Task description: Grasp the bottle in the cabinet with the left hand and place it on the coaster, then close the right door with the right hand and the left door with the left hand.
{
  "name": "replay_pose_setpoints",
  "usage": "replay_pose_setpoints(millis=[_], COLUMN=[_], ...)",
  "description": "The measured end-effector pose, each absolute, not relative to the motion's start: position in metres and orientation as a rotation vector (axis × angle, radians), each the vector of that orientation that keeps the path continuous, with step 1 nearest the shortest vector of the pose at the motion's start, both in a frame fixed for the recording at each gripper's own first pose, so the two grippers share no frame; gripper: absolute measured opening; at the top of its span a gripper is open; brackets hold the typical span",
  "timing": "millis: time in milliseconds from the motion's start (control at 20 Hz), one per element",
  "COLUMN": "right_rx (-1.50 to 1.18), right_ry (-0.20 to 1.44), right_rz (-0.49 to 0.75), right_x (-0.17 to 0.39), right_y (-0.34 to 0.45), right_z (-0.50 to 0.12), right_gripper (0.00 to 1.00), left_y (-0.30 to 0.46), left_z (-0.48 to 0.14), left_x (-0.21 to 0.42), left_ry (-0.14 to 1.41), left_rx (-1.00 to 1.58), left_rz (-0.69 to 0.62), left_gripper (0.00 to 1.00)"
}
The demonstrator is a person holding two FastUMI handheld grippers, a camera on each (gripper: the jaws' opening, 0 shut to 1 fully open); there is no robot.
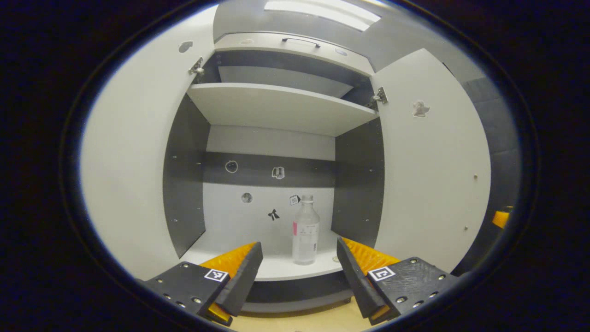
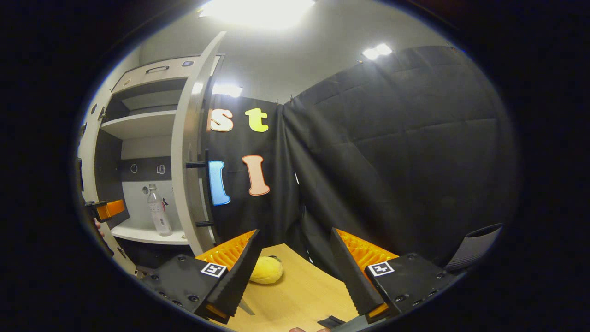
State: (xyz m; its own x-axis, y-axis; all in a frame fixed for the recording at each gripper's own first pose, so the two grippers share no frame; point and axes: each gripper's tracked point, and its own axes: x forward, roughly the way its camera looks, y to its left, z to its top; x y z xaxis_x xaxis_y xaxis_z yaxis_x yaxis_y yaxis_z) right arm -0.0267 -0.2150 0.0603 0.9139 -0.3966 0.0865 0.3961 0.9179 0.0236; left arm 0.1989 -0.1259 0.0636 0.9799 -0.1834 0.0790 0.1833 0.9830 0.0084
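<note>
Grey booth walls and ceiling lights frame an open cabinet [image 1: 276, 110] that faces the left gripper [image 1: 299, 272], with the left door [image 1: 133, 175] swung wide on one side of its fingers and the right door [image 1: 433, 175] on the other. Nothing of the task looks done yet: both doors stand open, and the bottle [image 1: 305, 230] stands upright on the lower shelf [image 1: 276, 267], straight ahead and just beyond the gap between the spread fingers. No coaster can be made out. The left gripper is level, aimed into the cabinet, released and holding nothing. The right gripper [image 2: 292, 272] hovers over the wooden table [image 2: 299, 290], also released, with a yellow plush toy [image 2: 266, 270] just ahead of its fingers and the right door off to one side.
</note>
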Motion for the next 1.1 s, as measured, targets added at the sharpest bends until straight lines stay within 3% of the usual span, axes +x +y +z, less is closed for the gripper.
replay_pose_setpoints(millis=[100, 400, 500, 600, 700, 800, 900, 1050, 1100], right_rx=[0.014, 0.016, 0.027, 0.043, 0.047, 0.061, 0.079, 0.071, 0.069], right_ry=[-0.085, -0.082, -0.081, -0.076, -0.067, -0.054, -0.038, -0.031, -0.031], right_rz=[-0.410, -0.418, -0.431, -0.439, -0.449, -0.453, -0.446, -0.439, -0.438], right_x=[-0.022, -0.010, -0.008, -0.007, -0.004, -0.002, 0.000, 0.007, 0.008], right_y=[-0.225, -0.253, -0.262, -0.270, -0.277, -0.280, -0.280, -0.282, -0.281], right_z=[0.058, 0.055, 0.053, 0.051, 0.047, 0.043, 0.037, 0.034, 0.035], right_gripper=[0.92, 0.95, 0.95, 0.92, 0.92, 0.95, 0.92, 0.95, 0.92], left_y=[-0.135, -0.163, -0.168, -0.169, -0.169, -0.170, -0.170, -0.171, -0.172], left_z=[0.066, 0.064, 0.053, 0.040, 0.034, 0.028, 0.021, 0.015, 0.013], left_x=[0.223, 0.285, 0.304, 0.322, 0.328, 0.338, 0.347, 0.354, 0.358], left_ry=[-0.077, -0.057, -0.028, 0.012, 0.039, 0.059, 0.077, 0.097, 0.103], left_rx=[-0.004, 0.018, 0.041, 0.058, 0.045, 0.027, 0.019, 0.019, 0.019], left_rz=[-0.185, -0.195, -0.186, -0.180, -0.174, -0.172, -0.176, -0.170, -0.168], left_gripper=[0.94, 0.94, 0.99, 0.94, 0.99, 0.94, 0.94, 0.94, 0.99])
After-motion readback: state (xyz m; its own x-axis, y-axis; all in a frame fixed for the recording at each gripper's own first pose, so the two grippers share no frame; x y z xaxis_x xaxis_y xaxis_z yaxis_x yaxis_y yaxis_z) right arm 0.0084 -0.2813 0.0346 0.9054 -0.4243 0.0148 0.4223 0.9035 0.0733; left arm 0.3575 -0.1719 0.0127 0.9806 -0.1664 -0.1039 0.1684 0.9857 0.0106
